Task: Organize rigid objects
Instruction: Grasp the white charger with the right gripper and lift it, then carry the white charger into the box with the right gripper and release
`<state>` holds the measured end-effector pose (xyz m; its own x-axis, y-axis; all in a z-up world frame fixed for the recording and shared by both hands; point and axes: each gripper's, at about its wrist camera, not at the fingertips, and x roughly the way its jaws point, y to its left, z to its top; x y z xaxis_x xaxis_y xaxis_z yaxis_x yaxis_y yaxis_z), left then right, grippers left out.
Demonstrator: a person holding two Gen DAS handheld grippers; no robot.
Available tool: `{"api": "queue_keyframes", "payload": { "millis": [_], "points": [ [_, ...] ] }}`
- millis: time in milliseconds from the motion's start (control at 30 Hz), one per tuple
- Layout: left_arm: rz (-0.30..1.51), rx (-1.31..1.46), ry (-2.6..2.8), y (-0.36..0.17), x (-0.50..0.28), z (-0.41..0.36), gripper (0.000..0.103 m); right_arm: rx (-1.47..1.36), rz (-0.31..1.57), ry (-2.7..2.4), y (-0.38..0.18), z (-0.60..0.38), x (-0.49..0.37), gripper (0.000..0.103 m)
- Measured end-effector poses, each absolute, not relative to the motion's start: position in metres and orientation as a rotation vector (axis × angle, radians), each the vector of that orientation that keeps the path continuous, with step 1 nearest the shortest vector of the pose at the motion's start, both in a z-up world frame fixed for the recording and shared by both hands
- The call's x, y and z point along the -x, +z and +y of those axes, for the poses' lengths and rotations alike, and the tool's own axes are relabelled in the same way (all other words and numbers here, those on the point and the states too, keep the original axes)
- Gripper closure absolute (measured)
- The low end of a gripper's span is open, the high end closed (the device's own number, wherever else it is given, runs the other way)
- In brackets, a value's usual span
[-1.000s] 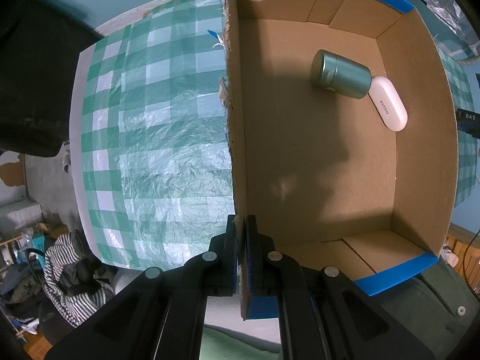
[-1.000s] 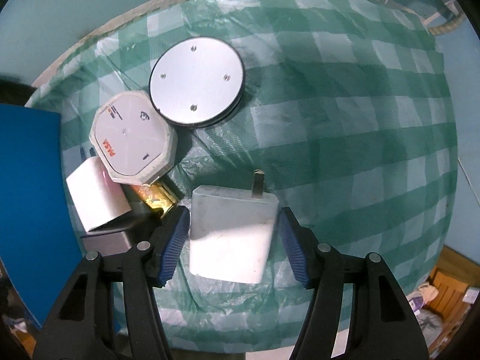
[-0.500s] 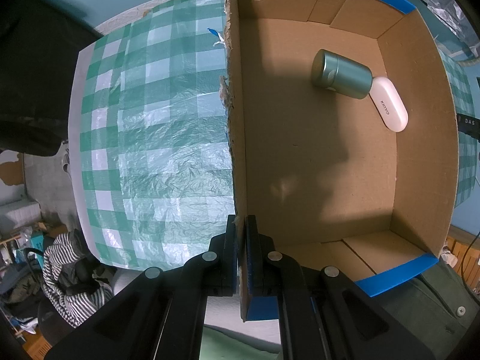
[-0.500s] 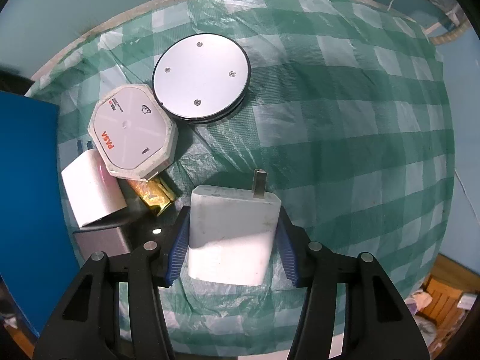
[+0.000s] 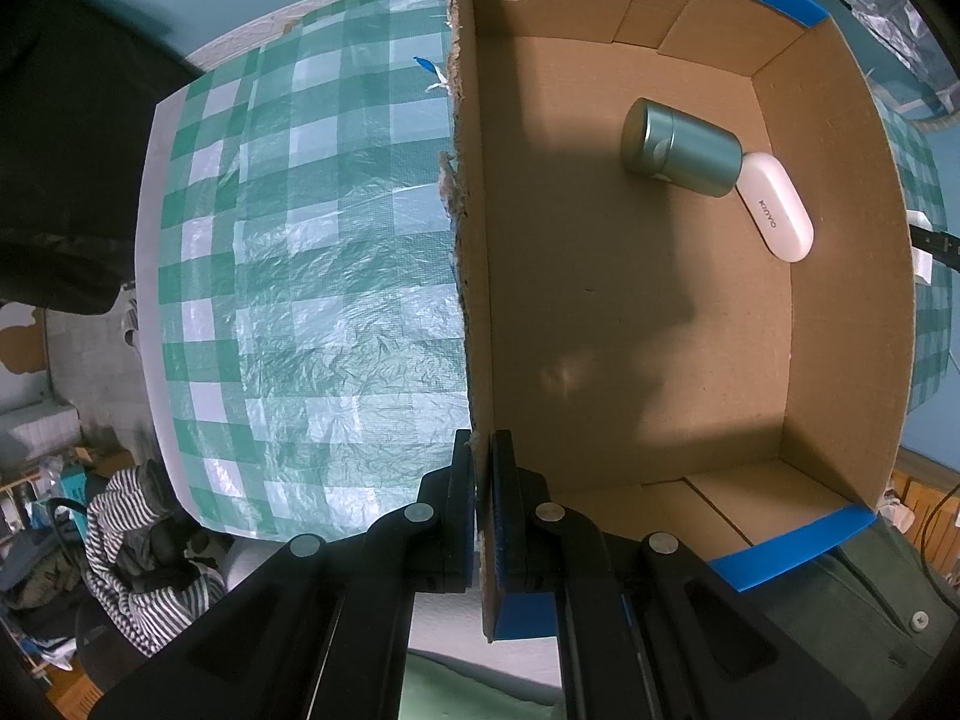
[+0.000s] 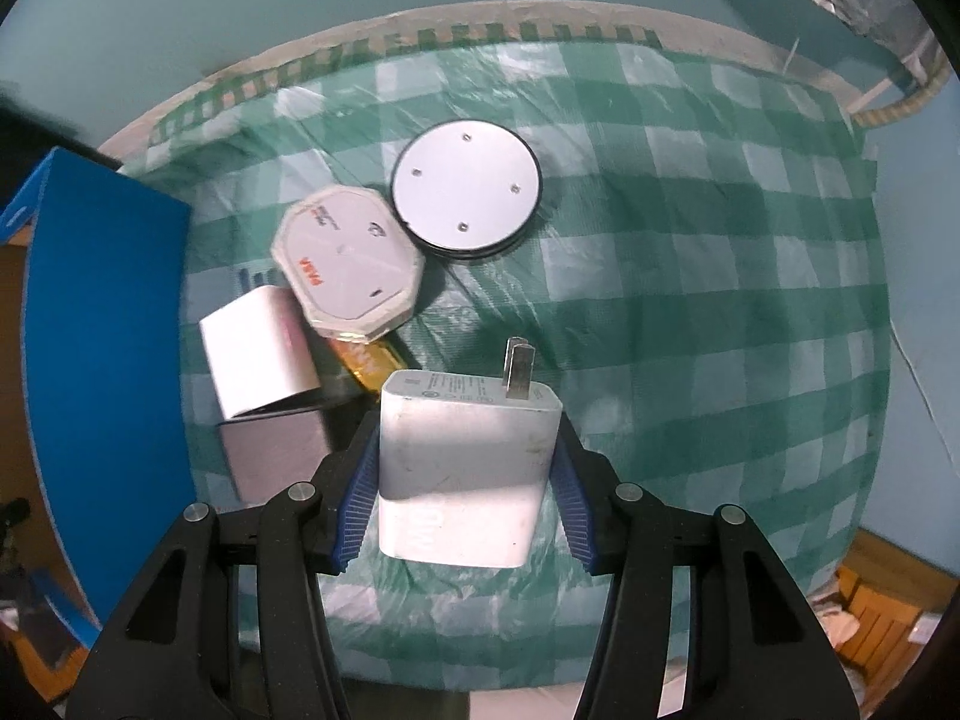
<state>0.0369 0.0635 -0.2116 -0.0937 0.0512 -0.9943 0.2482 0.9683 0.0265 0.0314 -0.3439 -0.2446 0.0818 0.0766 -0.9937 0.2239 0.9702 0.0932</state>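
My left gripper (image 5: 483, 480) is shut on the left wall of a cardboard box (image 5: 474, 276) with blue edges. Inside lie a teal metal tin (image 5: 681, 150) and a white oval case (image 5: 777, 216). My right gripper (image 6: 465, 474) is shut on a white plug charger (image 6: 462, 468), its prongs pointing forward, lifted above the green checked cloth (image 6: 690, 312). On the cloth to the left lie a round silver disc (image 6: 465, 186), a white octagonal box (image 6: 348, 267), a small white cube charger (image 6: 258, 360), a grey block (image 6: 273, 456) and a gold item (image 6: 369, 363).
The box's blue outer wall (image 6: 102, 360) stands at the left of the right wrist view, close to the loose objects. The checked cloth (image 5: 312, 276) covers the table left of the box. Clothes (image 5: 138, 540) lie on the floor below the table edge.
My right gripper has closed on the white plug charger and lifted it off the cloth, pulling back from the other objects. My left gripper still holds the box wall.
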Motion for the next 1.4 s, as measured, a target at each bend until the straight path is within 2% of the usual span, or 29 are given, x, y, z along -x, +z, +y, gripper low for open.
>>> {"api": "queue_keyframes", "payload": {
  "millis": [500, 867, 1400],
  "points": [
    [1.661, -0.241, -0.174, -0.21, -0.037, 0.062, 0.098, -0.207, 1.407, -0.013, -0.177, -0.318, -0.03, 0.05],
    [1.66, -0.235, -0.177, -0.209, -0.038, 0.062, 0.098, -0.122, 1.346, 0.125, -0.133, -0.257, -0.046, 0.05],
    [1.658, -0.228, -0.178, -0.208, -0.038, 0.063, 0.098, 0.002, 1.335, 0.287, -0.123, -0.172, -0.057, 0.05]
  ]
}}
